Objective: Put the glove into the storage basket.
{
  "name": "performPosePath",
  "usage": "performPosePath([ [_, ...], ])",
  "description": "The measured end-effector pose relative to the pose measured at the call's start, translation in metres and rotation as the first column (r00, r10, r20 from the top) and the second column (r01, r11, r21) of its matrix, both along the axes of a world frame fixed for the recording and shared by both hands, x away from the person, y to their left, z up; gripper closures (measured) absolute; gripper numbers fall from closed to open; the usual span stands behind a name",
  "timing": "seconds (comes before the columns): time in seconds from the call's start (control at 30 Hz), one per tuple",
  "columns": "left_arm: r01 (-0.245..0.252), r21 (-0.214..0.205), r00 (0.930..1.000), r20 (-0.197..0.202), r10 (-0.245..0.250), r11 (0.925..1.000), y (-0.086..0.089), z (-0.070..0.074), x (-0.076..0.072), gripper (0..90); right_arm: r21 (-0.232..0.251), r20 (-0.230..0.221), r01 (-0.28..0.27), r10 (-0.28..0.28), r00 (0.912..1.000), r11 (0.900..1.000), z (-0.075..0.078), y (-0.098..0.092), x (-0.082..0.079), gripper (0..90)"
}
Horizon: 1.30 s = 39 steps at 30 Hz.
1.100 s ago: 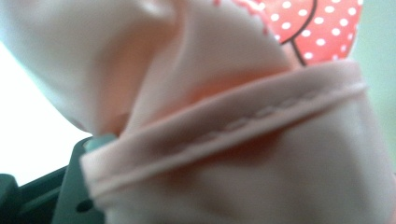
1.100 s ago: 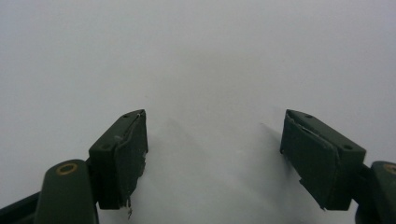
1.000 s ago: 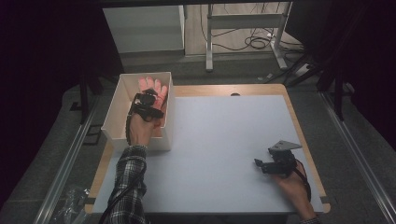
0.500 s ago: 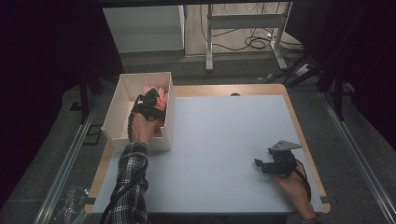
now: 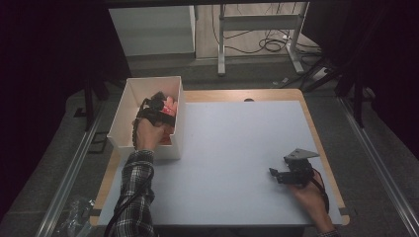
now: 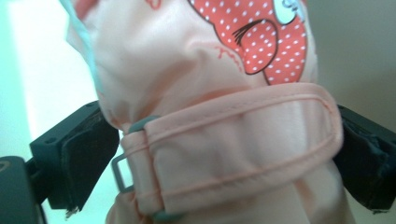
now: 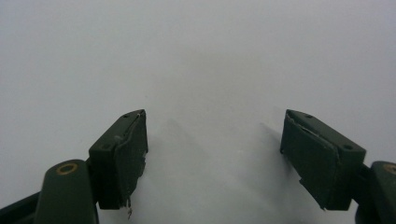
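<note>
While your left gripper (image 5: 160,106) reaches into the white cardboard box (image 5: 123,111), its jaws have just been opening, and the pale pink fabric mitten (image 6: 219,121) lies loose between them. Your right gripper (image 5: 281,174) rests open, well apart.

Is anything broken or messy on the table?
Nothing looks spilled or broken. The peach fabric mitten with a red dotted picture is inside the white open box, between the left hand-held gripper's jaws, which have just been opening. The right hand-held gripper rests open on the white table top.
</note>
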State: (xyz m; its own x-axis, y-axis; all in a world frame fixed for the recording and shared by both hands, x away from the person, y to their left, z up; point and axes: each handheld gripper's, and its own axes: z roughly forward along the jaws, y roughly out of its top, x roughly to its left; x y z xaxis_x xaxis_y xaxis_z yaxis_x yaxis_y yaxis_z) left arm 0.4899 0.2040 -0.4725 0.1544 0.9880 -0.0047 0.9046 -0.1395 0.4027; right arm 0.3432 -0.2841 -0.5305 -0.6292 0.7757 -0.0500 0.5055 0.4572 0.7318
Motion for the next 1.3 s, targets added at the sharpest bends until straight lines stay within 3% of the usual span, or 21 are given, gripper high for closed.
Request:
performPosePath([
  [0.53, 0.028, 0.004, 0.9934, 0.111, -0.028, 0.9996, 0.009, 0.023, -0.020, 2.7, 0.000, 0.000, 0.000, 0.000, 1.0000, 1.0000, 0.000, 0.000, 0.000, 23.4],
  [0.73, 0.051, -0.009, 0.9849, 0.166, -0.049, 0.9987, 0.010, 0.034, -0.029, 2.6, 0.000, 0.000, 0.000, 0.000, 1.0000, 1.0000, 0.000, 0.000, 0.000, 23.4],
  [1.3, 0.125, -0.031, 0.9575, 0.266, -0.112, 0.9917, 0.018, 0.059, -0.053, 3.1, 0.000, 0.000, 0.000, 0.000, 1.0000, 1.0000, 0.000, 0.000, 0.000, 23.4],
])
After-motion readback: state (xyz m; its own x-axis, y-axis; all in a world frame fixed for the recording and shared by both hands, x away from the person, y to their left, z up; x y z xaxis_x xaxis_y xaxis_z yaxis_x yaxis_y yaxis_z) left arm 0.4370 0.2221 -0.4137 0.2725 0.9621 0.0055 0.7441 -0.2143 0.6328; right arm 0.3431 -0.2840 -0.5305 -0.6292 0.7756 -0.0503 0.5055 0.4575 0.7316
